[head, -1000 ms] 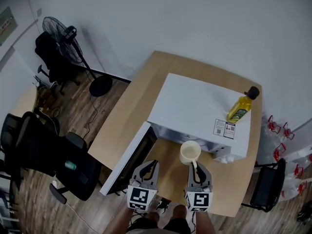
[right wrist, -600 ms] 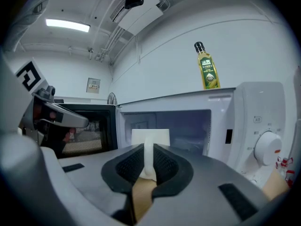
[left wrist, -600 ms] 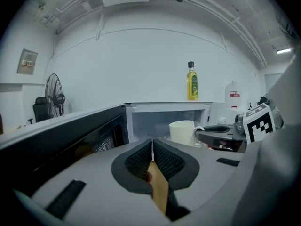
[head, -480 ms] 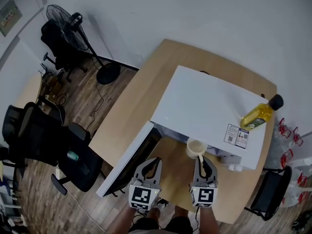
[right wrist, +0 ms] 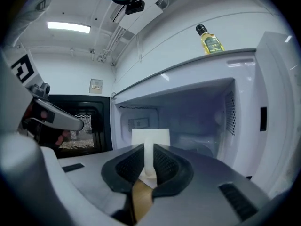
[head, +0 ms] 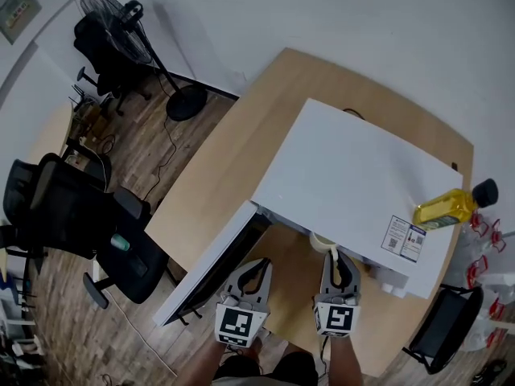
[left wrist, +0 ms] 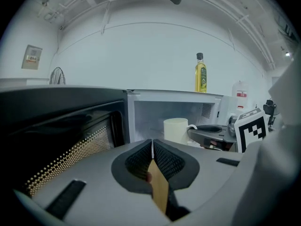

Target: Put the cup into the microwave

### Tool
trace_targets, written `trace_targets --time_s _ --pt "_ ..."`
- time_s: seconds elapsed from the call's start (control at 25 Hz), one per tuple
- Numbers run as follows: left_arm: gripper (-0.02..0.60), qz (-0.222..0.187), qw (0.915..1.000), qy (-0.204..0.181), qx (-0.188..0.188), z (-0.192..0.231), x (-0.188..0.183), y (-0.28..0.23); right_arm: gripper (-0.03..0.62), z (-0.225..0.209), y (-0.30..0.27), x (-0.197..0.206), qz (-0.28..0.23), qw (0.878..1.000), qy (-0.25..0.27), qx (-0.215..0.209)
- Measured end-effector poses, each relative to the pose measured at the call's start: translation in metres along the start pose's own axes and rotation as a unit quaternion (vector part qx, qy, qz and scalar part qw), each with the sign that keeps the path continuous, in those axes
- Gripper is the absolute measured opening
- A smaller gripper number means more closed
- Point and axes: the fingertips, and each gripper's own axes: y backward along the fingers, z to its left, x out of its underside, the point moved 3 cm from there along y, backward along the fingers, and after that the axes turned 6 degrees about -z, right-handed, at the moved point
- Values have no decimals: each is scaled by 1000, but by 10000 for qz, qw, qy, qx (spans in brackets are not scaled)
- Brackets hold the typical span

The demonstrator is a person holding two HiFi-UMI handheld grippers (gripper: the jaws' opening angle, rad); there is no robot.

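Right gripper [right wrist: 148, 150], jaws nearly together, pinches the handle of the cream cup [right wrist: 150, 136]. This keeps the cup upright ahead of the jaws, at the mouth of the open microwave [head: 346, 175]. The door [head: 211, 262], swung wide to the left, leaves entry clear. Left gripper [left wrist: 152, 147], jaws closed on nothing, hangs idle by the door. An oil bottle [head: 449, 207] stands on the microwave's top.

Soft, even indoor light, a ceiling strip lamp [right wrist: 69, 27] glaring in the right gripper view; fisheye edges bend and darken, and the microwave [right wrist: 197, 74] cavity is dim.
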Motion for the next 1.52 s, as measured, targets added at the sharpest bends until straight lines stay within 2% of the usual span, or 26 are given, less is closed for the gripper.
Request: trace_targets --time_s 0.84,1.52 --pt "32 24 9994 223 -268 13 1 -17 51 0 -42 16 125 9999 40 -4" --pt "32 40 9993 241 -297 13 -1 -19 53 -2 -60 14 123 9999 -58 -35"
